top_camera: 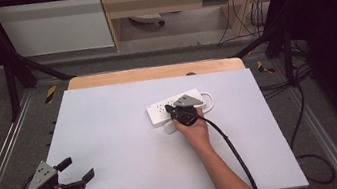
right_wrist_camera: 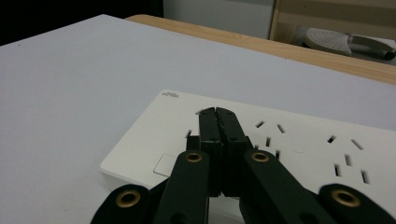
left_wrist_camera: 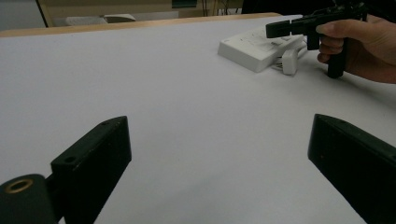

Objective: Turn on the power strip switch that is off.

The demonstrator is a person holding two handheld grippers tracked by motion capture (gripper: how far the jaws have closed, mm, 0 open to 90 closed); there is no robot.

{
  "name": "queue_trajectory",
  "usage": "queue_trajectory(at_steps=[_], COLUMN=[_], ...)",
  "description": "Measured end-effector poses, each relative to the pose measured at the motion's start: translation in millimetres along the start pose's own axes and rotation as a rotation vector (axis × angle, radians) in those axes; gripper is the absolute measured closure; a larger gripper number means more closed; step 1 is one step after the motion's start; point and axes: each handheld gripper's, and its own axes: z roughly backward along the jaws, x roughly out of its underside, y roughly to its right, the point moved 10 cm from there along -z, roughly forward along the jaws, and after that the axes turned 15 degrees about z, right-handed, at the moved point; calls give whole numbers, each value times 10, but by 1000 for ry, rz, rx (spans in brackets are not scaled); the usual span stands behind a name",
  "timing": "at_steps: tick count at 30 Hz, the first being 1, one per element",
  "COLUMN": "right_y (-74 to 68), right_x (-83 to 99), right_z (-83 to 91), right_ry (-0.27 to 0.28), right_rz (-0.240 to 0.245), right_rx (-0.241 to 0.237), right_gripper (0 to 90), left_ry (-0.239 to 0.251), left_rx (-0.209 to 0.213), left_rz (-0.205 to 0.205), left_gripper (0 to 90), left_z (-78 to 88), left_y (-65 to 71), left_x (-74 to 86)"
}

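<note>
On the white worktop (top_camera: 111, 133), the right tongs (top_camera: 173, 110) sit over a white power strip (top_camera: 159, 112), a white plug (top_camera: 170, 127) just beside it. The left tongs (top_camera: 77, 169) hover near the front-left corner, jaws apart.

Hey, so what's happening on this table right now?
A person is working at a white table with a claw in each hand. The right claw is shut, nothing between its jaws, with the tips over the sockets of a white power strip near the table's far side. A small white plug lies beside the strip. The left claw waits open near the table's near left corner, holding nothing.
</note>
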Motion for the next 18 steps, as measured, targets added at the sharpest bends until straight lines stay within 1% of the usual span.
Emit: queue_trajectory(at_steps=[9, 18], right_y=[-34, -56], right_x=[12, 37], right_z=[17, 16], right_ry=[-23, -43], right_rz=[30, 40], right_rx=[-2, -8], right_gripper=[900, 900], left_ry=[1, 1], left_rx=[1, 1], left_rz=[2, 2], left_gripper=[62, 62], left_z=[0, -1], left_y=[3, 3], left_x=[0, 0])
